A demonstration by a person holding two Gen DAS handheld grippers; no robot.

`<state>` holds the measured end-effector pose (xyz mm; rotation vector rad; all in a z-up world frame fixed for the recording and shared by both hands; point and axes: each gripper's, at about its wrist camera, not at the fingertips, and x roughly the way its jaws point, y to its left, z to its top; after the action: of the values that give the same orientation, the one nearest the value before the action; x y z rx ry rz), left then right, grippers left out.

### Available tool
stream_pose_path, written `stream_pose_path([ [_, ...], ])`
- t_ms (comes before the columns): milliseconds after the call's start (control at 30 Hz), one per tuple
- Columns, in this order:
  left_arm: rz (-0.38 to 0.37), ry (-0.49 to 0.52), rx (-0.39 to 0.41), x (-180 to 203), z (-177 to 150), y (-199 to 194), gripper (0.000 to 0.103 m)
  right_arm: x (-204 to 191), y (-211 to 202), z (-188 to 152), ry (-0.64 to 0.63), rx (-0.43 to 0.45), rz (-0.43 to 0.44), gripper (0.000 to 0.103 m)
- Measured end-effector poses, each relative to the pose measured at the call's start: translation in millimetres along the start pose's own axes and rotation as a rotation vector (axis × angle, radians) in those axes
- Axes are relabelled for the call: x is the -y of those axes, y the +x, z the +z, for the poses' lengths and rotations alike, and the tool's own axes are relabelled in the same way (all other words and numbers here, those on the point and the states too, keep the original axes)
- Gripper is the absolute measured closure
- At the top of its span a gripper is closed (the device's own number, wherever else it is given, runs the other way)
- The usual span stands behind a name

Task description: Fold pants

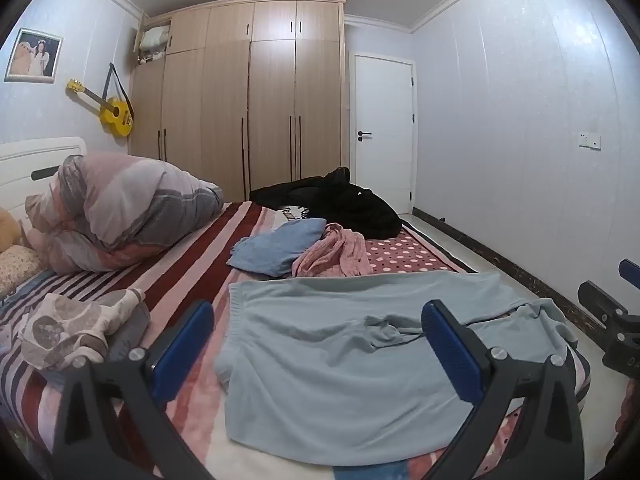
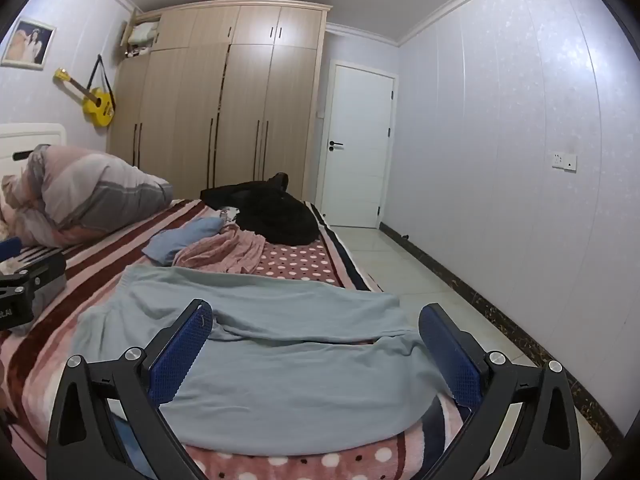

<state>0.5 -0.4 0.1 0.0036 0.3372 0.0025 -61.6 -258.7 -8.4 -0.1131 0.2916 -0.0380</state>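
Light blue pants (image 1: 320, 368) lie spread across the near part of the striped bed, with the waistband toward the left and the legs running right, one leg lying over the other (image 2: 280, 344). My left gripper (image 1: 320, 320) hovers above the waist end, its jaws wide open with nothing between the blue pads. My right gripper (image 2: 316, 320) stands over the leg end near the bed's right edge, also wide open and empty. Each gripper's black body shows at the edge of the other's view: the right gripper (image 1: 616, 320) and the left gripper (image 2: 24, 292).
Behind the pants lie a blue garment (image 1: 280, 248), a pink garment (image 1: 336, 256) and a black jacket (image 1: 344, 204). A bundled quilt (image 1: 120, 208) and a patterned garment (image 1: 76, 320) sit at the left. The tiled floor (image 2: 384, 256) runs along the bed's right side, toward the door.
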Motion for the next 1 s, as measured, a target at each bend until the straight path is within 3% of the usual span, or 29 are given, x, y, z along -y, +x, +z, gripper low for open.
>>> stream_pose_path([
  [1000,-0.034,-0.035,-0.003,-7.9,-1.0,3.1,0.001,3.9,0.4,-1.2,0.012,-0.009,0.011,0.0],
])
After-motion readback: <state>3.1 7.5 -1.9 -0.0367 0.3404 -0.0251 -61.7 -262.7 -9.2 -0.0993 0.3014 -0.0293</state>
